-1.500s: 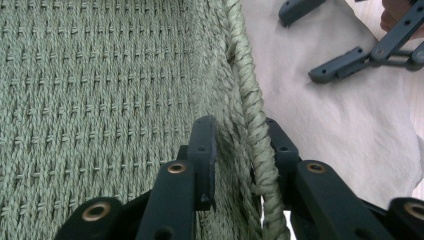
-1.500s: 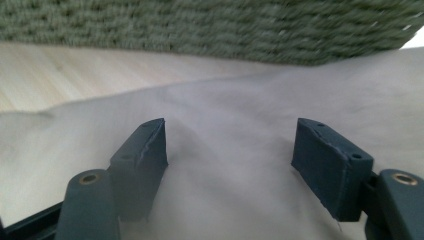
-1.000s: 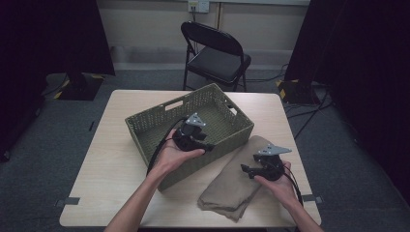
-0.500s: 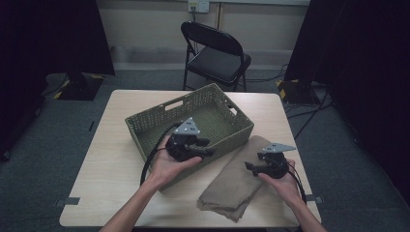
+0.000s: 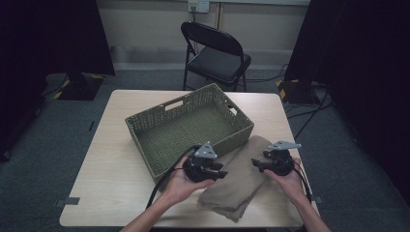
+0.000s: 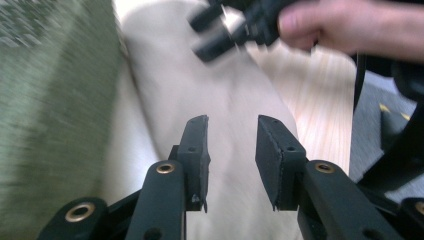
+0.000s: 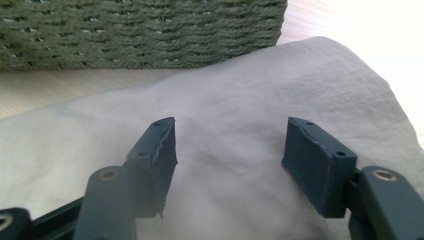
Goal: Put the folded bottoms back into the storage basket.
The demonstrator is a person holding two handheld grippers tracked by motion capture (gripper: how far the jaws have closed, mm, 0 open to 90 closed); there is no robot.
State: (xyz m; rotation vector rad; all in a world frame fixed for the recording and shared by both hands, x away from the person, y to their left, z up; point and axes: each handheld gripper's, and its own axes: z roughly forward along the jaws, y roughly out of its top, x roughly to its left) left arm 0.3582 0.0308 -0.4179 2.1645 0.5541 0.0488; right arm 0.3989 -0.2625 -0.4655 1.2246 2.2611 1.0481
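A folded tan cloth (image 5: 237,186) lies on the table in front of an olive woven basket (image 5: 188,128). My left gripper (image 5: 221,172) hovers low over the cloth's left part, jaws pointing right. Its jaws have just been closing; they stand open with nothing between them (image 6: 232,122), above the cloth (image 6: 175,65). My right gripper (image 5: 256,164) faces it from the cloth's right side, close above the cloth (image 7: 300,75). Its jaws (image 7: 232,125) have also been closing a little and stand open, nothing between them. The basket wall (image 7: 140,30) is just beyond.
The wooden table (image 5: 111,169) has bare room at its left and front left. A black folding chair (image 5: 217,53) stands behind the table. The left gripper's cable (image 5: 164,181) trails along the basket's front corner. The right gripper (image 6: 215,30) appears blurred in the left gripper view.
My left gripper has come off the basket's front wall, moving toward the front right and down to the cloth. Its jaws have narrowed. The right gripper has stayed in place.
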